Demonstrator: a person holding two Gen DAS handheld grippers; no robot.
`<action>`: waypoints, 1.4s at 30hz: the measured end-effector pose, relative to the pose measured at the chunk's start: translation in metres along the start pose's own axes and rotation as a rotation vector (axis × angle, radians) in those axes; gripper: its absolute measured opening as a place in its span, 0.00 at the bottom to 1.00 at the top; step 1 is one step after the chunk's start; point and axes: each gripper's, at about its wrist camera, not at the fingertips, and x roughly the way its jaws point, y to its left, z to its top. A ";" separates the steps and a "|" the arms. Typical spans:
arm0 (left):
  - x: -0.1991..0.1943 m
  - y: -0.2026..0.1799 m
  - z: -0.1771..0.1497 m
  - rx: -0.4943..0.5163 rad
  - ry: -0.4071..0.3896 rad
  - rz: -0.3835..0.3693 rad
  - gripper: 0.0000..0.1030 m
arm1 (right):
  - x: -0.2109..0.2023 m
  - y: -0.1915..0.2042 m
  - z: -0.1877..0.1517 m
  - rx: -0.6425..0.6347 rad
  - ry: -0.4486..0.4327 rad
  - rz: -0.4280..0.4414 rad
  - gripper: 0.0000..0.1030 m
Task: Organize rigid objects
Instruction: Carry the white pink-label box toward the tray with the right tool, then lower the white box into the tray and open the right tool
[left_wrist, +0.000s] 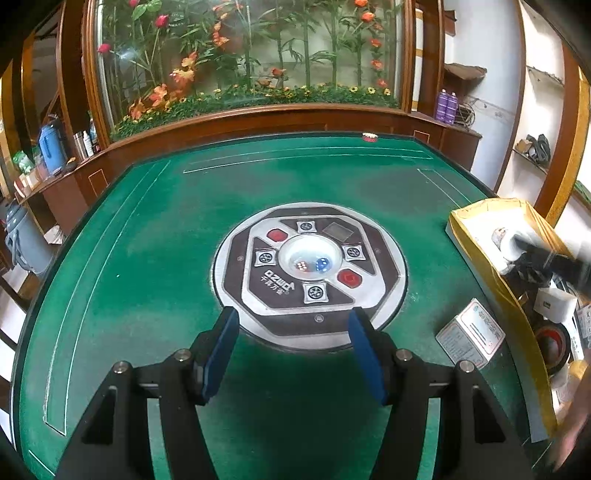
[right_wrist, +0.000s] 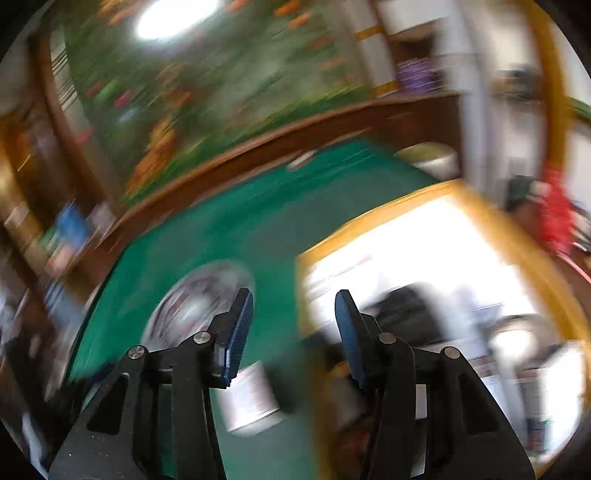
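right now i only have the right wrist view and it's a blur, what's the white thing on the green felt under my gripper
observer: A small white printed carton, lying flat on the green felt table just outside the yellow cardboard box.
operator: is the left gripper holding anything
observer: No, it is open and empty, over the near edge of the round silver control panel.
operator: anything in that panel
observer: A white die and a blue die, under its clear centre dome.

Both wrist views slant down, close over the green felt counter (left_wrist: 147, 240); both share the round silver-and-black centre panel (left_wrist: 308, 277) and the yellow-rimmed cardboard box (left_wrist: 476, 210); the right view is blurred.
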 end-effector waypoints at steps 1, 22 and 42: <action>0.000 0.002 0.000 -0.007 0.002 -0.001 0.60 | 0.011 0.011 -0.006 -0.047 0.069 -0.004 0.45; 0.003 -0.002 -0.001 0.000 0.020 -0.031 0.60 | -0.050 -0.040 0.003 0.000 -0.199 -0.424 0.34; -0.001 -0.012 -0.005 0.034 0.017 -0.061 0.60 | -0.110 -0.067 0.004 0.137 -0.517 -0.529 0.76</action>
